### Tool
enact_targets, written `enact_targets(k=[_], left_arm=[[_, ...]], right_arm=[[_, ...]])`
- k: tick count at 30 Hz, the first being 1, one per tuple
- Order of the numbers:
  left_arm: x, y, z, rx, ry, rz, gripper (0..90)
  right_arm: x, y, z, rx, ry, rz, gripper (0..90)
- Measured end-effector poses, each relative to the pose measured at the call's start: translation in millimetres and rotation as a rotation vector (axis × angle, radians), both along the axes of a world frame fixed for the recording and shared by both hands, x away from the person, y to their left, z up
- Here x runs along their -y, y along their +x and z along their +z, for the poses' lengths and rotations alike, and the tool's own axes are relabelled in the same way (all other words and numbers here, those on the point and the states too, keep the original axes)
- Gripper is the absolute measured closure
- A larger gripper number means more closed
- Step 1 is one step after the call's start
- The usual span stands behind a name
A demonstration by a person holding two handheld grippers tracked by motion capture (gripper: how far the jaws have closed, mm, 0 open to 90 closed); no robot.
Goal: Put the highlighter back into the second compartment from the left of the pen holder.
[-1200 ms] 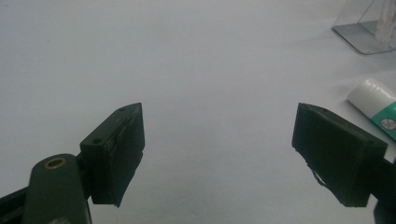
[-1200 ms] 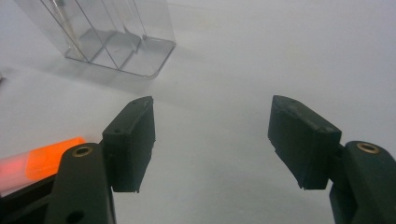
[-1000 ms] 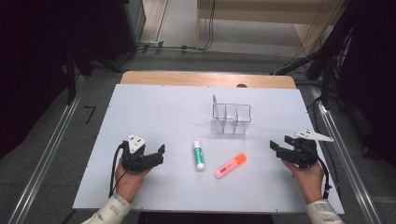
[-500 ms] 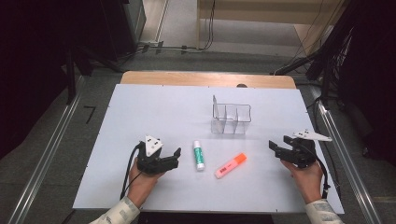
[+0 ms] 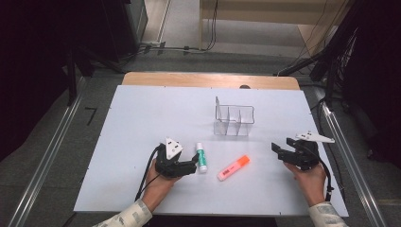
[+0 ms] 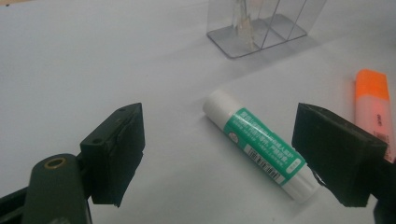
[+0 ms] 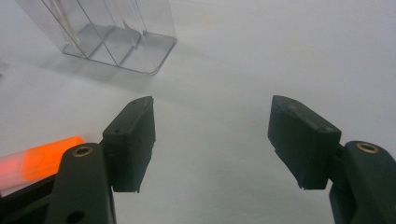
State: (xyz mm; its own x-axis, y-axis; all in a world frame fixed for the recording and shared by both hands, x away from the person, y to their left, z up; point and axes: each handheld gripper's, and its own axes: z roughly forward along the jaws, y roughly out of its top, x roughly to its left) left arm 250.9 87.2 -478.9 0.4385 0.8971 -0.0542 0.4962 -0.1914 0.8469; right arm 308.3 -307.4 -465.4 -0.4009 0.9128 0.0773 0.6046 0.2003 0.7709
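Clear plastic organizer (image 5: 234, 120), compartments bare

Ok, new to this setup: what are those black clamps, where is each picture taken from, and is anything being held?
A person holds a two-jaw gripper in each hand: left gripper, right gripper. One picture looks down from above the table; the other two come from cameras riding on each gripper, looking along its jaws. On the table lie a glue stick, an orange highlighter and a clear divided organizer. Both grippers are open and hold nothing; the left one's jaws sit either side of the glue stick.
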Motion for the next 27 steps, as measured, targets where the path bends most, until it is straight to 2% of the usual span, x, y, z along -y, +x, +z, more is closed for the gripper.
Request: enact_targets(k=[6, 15, 27], left_arm=[[6.7, 3.0, 0.2, -0.007, -0.007, -0.004, 17.4], [25.0, 4.2, 1.1, -0.014, -0.022, -0.037, 17.9], [40.7, 4.4, -0.3, -0.014, -0.03, -0.065, 17.9]], right_arm=[[0.3, 0.1, 0.1, 0.001, 0.001, 0.0, 30.8], [0.5, 0.8, -0.6, -0.006, 0.0, -0.002, 30.8], [0.9, 0.4, -0.2, -0.001, 0.004, 0.001, 30.8]])
